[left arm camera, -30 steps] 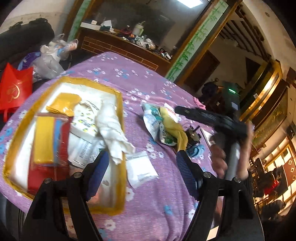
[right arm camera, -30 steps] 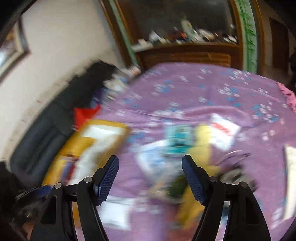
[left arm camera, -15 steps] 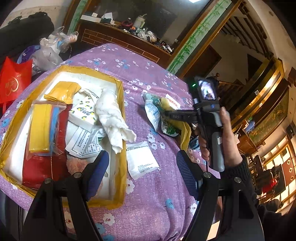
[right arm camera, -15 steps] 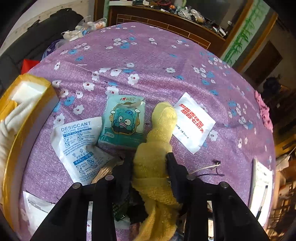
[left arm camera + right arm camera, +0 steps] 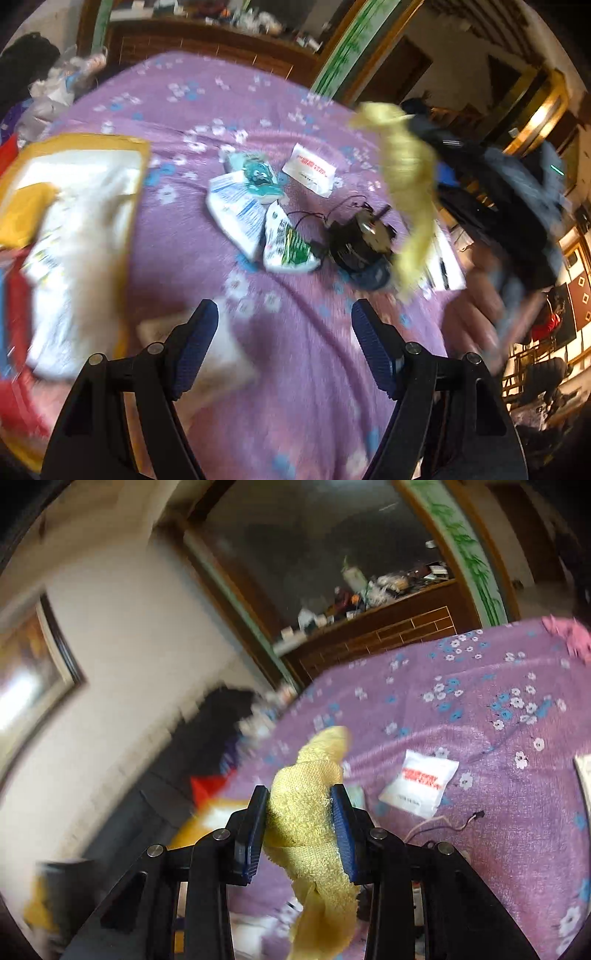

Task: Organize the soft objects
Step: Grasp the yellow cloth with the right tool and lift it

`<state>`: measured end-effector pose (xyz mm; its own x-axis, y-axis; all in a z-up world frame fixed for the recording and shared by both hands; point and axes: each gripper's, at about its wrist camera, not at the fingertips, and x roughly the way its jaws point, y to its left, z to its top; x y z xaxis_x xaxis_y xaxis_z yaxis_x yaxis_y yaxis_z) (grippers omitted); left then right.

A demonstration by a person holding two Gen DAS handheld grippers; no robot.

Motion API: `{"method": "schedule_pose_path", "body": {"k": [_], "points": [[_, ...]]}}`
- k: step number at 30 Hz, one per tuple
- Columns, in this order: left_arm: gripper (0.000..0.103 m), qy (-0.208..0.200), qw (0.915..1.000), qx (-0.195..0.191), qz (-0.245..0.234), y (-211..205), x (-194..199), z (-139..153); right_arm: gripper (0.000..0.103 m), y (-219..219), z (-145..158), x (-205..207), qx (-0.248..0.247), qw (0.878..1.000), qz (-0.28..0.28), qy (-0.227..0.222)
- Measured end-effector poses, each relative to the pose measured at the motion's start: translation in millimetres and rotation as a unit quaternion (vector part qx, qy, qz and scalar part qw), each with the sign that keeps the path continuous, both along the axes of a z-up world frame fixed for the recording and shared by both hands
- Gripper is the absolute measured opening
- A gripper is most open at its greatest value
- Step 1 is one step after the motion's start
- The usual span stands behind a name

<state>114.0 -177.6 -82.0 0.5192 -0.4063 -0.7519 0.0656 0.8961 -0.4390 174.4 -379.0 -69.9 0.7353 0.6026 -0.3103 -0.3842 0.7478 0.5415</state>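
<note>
From the left wrist view, the left tongs (image 5: 282, 347) hang released and empty over the purple flowered surface (image 5: 295, 369), with white packets (image 5: 236, 210) beyond them and a yellow-rimmed box (image 5: 138, 147) to the left; at right, blurred, the yellow towel (image 5: 410, 173) dangles in the air. From the right wrist view, the right tongs (image 5: 300, 830) are clenched on that yellow towel (image 5: 306, 812), lifted above the surface, its tail drooping below.

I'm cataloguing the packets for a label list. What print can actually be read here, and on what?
None is legible now.
White sachet with red print: red lines, blurred.
White sachet with blue print: too blurred.
Teal cartoon packet: picture only, no readable words.
Green-and-white packet: too blurred.
</note>
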Motion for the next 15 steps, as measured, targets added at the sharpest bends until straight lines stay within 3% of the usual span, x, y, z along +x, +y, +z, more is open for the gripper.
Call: {"method": "schedule_pose_path", "body": {"k": [3,8,12,14,15], "points": [[0.074,0.028,0.9993,0.024,0.009,-16,37,-17,0.034,-22,-12,-1,0.027,0.999,-0.021,-0.001],[0.059,0.066,0.9958,0.042,0.048,-22,76,-45,0.033,-32,-24,12,0.039,0.999,-0.021,0.018],[0.026,0.055,0.9970,0.025,0.048,-19,68,-43,0.034,-37,-31,28,0.045,0.998,-0.024,0.025],[0.016,0.063,0.9971,0.008,0.042,-19,69,-44,0.034,-37,-23,27,0.048,0.998,-0.021,0.028],[0.005,0.059,0.9973,-0.006,0.044,-17,68,-42,0.034,-37,-23,28,0.048,0.998,-0.020,0.029]]}}
